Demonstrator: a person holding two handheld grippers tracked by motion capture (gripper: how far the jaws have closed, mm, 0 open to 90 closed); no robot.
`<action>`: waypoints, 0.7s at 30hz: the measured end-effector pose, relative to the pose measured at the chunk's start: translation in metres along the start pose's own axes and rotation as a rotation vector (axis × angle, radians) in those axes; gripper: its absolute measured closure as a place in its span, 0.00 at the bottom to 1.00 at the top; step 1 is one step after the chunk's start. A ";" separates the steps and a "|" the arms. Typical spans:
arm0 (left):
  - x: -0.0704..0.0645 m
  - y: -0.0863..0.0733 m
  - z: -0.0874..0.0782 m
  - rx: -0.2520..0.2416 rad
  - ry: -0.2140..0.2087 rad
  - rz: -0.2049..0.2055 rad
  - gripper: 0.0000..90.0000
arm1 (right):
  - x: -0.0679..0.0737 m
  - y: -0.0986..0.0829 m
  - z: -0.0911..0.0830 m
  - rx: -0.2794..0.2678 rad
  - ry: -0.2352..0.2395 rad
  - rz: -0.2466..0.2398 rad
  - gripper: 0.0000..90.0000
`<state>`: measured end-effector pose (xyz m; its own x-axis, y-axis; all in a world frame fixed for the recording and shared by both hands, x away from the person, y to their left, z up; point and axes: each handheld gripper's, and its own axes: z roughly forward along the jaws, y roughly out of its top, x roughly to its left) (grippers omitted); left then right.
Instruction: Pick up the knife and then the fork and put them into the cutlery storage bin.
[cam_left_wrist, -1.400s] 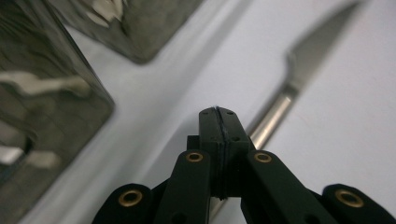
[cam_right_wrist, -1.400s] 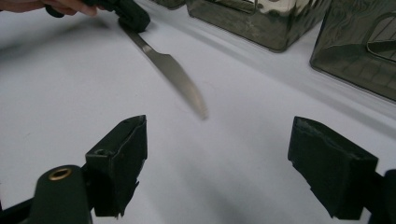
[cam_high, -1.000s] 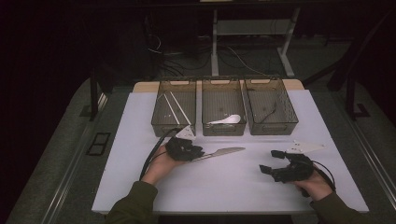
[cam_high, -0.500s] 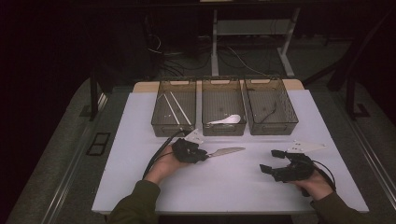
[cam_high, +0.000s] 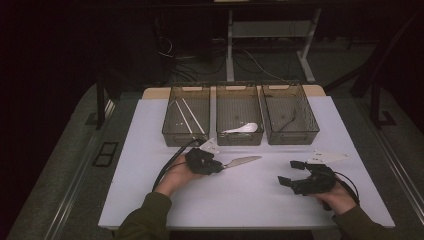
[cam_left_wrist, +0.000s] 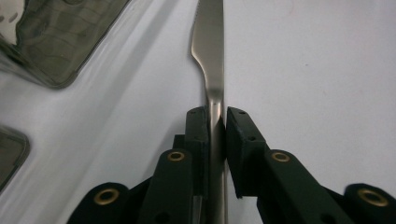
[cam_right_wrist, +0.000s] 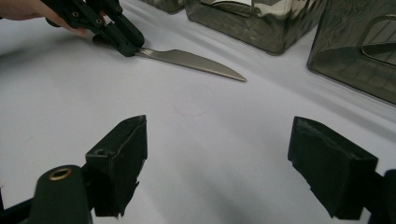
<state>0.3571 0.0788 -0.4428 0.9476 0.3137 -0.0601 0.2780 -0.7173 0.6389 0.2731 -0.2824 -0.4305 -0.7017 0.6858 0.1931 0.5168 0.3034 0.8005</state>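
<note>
Since the earlier picture, the left claw (cam_high: 216, 166) has pulled the knife (cam_high: 243, 161) a little toward 9 o'clock, and the blade tip now points less far to the right. This claw is closed tight on the handle of the knife; the left gripper view shows the two jaws pressing the metal from both sides (cam_left_wrist: 215, 126). The knife lies low over the white desk (cam_high: 260, 200), near the middle, at 6 o'clock from the middle tray (cam_high: 239, 141), which holds a white spoon (cam_high: 242, 128). The right claw (cam_high: 290, 172) rests apart at 3 o'clock from the knife, with its jaws wide and holding nothing.

To do this step well, I think the hand should keep the grip firm near the handle, lift the blade level so the tip does not drag, and carry it slowly toward a tray at 12 o'clock. The long blade can swing, so a sudden turn of the wrist is a risk.
</note>
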 end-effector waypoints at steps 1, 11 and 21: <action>0.001 -0.001 0.000 -0.005 -0.003 -0.003 0.88 | 0.000 0.000 0.000 -0.001 -0.001 0.001 0.22; -0.006 -0.004 -0.004 -0.040 -0.013 -0.006 0.88 | 0.000 0.000 -0.001 -0.007 0.001 0.005 0.22; -0.021 0.008 -0.032 -0.228 -0.030 -0.030 0.88 | 0.006 0.011 -0.005 -0.041 0.059 0.049 0.21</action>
<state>0.3340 0.0861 -0.4118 0.9447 0.3118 -0.1020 0.2665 -0.5482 0.7928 0.2716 -0.2784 -0.4176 -0.7045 0.6585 0.2646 0.5316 0.2426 0.8115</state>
